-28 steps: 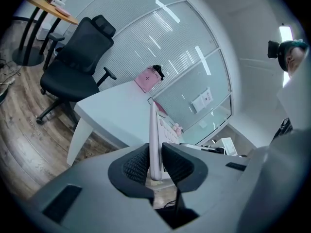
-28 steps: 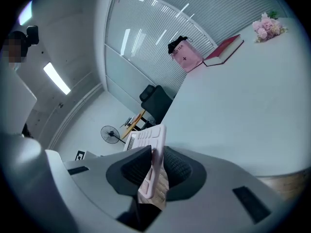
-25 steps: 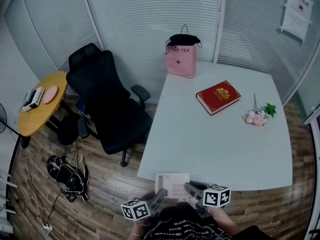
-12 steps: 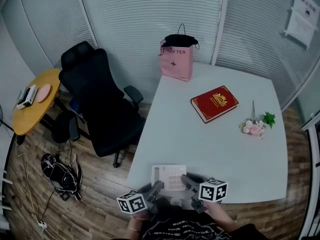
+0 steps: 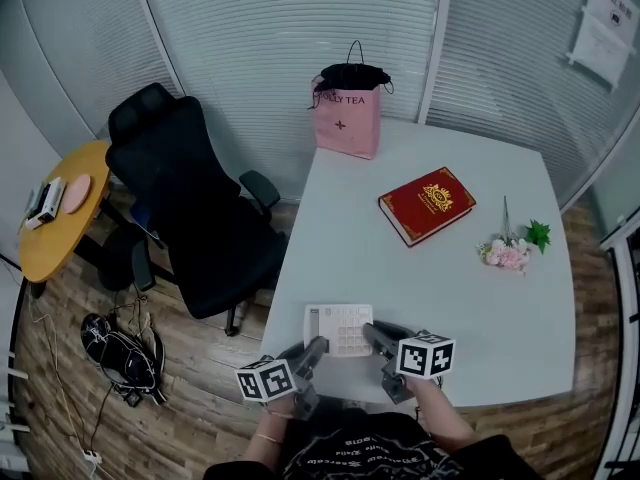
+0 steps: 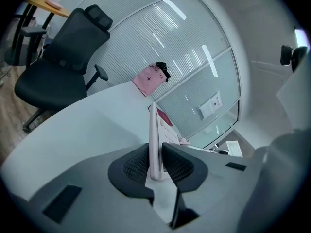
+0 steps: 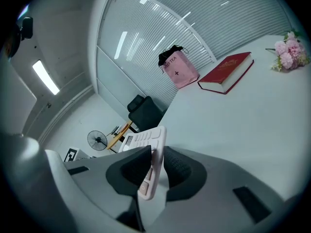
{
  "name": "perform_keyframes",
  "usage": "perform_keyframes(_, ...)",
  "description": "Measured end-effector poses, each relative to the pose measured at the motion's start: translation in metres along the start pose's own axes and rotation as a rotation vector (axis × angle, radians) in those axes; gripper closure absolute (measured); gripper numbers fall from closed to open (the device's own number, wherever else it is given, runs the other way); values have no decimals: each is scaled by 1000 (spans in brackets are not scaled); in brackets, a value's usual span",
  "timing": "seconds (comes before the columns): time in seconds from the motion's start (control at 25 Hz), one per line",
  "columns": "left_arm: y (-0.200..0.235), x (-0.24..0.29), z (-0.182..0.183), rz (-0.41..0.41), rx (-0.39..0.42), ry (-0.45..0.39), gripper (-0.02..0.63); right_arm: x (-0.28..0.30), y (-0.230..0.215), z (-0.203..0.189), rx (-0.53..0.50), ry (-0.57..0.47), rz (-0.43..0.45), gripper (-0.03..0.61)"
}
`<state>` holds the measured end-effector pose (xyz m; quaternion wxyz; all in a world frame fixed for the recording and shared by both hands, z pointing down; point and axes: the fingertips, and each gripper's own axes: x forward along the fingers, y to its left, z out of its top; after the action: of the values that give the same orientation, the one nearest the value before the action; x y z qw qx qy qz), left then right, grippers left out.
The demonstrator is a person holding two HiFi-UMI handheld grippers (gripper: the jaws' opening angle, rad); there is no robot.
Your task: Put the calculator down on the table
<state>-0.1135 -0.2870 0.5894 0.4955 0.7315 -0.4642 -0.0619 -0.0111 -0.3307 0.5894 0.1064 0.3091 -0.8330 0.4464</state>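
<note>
A pale pink calculator (image 5: 339, 328) hangs just above the near left corner of the white table (image 5: 430, 258), held from both sides. My left gripper (image 5: 313, 349) is shut on its near left edge, and in the left gripper view the calculator (image 6: 155, 140) stands edge-on between the pads. My right gripper (image 5: 373, 334) is shut on the near right edge. In the right gripper view the keypad of the calculator (image 7: 148, 152) faces left between the jaws.
A red book (image 5: 430, 203) lies mid-table, a pink paper bag (image 5: 346, 118) stands at the far left corner, pink flowers (image 5: 510, 251) lie at the right. A black office chair (image 5: 190, 218) stands left of the table, beside a round yellow table (image 5: 50, 230). A bag (image 5: 125, 353) lies on the wooden floor.
Both grippers have carried the calculator forward from off the near edge to over the table's near left corner. The grip on it has not changed.
</note>
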Motion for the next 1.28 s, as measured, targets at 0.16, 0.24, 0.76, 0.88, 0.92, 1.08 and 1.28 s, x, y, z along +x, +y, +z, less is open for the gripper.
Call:
perform_keyframes(0.16,12,13,15,10,-9,23,520,19,-10,12,-22,16,-44,489)
perform_keyframes(0.24,18,19,20,23,-7,39,520,32,-15,17,-41,40,-72,486)
perform_keyframes(0.76,55,73,77,40,-44,63,520,94,-47,74,-42,57,-160,488)
perform_keyframes(0.88,61,88,87,41,-60,71,520,103,-58,86,-11,35,-177,489)
perform_keyframes(0.92,63,93,89,45,-66,75,520,106,-62,88,4,26,-185,491)
perform_keyframes(1.08,71,110,92,65,-74,101,520,115,-80,91,44,14,-211,491)
perform_keyframes(1.28,81,127,100,73,-94,109,520,128,-94,103,69,-7,-230,492)
